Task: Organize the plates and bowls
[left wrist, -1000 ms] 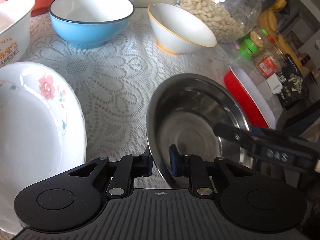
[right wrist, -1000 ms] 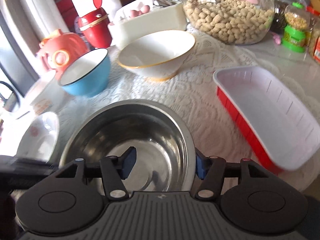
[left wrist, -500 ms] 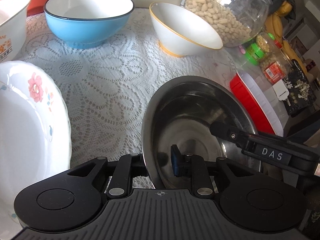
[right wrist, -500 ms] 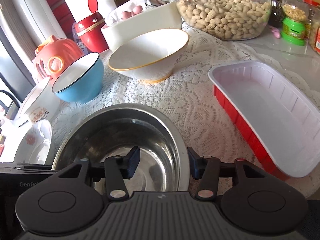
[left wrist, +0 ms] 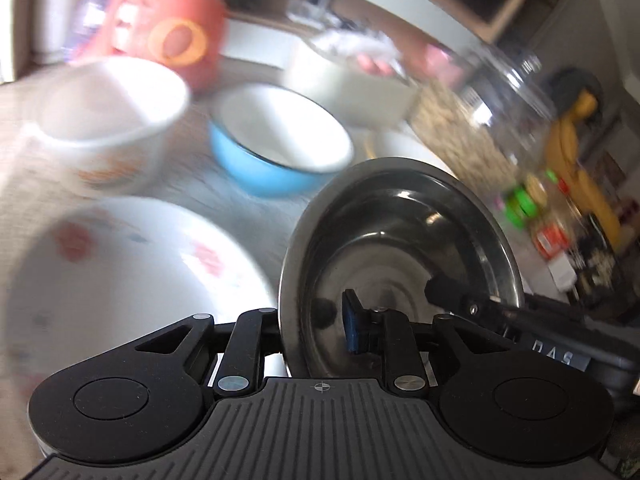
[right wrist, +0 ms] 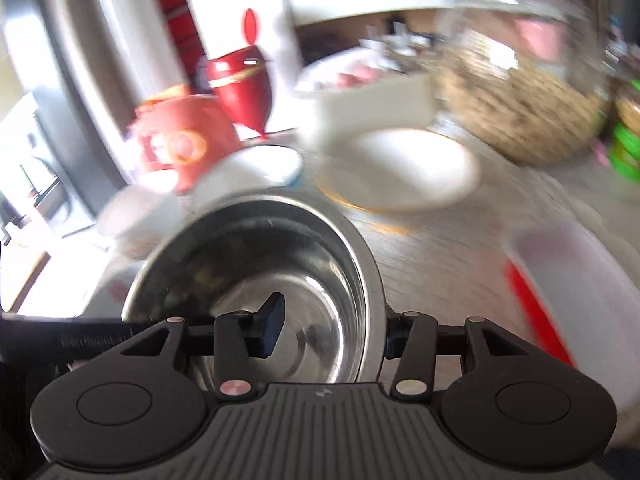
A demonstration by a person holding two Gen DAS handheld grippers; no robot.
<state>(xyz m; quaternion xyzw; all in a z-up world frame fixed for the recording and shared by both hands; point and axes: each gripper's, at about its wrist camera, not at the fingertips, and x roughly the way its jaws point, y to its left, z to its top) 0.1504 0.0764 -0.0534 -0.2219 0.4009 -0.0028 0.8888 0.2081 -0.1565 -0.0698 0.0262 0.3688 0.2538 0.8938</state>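
Low centre of both wrist views: steel bowl [left wrist: 400,248] held by its rim from two sides, left gripper [left wrist: 316,326] straddling the near-left wall, one finger outside, blue pad inside. Right gripper [right wrist: 332,326] does the same on the right wall in its own view, jaws closing, rim between them with the outer finger tucked behind it; the inner pad looks to stand off the metal, so contact there is unclear. Left looks clamped narrow on the rim. Two-sided hold makes sense: the bowl is wide, thin-walled and slick, and one pinch would let it swing. Bowl appears tilted and probably off the table, judging by how it sits against the smeared background; can't confirm the gap. My read is a carry toward a stack spot. Flowered plate [left wrist: 120,280] fills lower left of the left view, blue bowl [left wrist: 280,152] just above the steel rim, printed white bowl [left wrist: 108,116] upper left, gold-rimmed white bowl [right wrist: 400,168] centre right of the right view, all well clear of the fingers. Surface is a pale cloth-covered table [right wrist: 440,248], heavy motion blur. Clutter behind: red and white tray [right wrist: 560,280], peanut jar [right wrist: 520,92], orange pig-shaped container [left wrist: 168,28], dark red flip-lid bin [right wrist: 244,88]. Bright daylight at the left edge.
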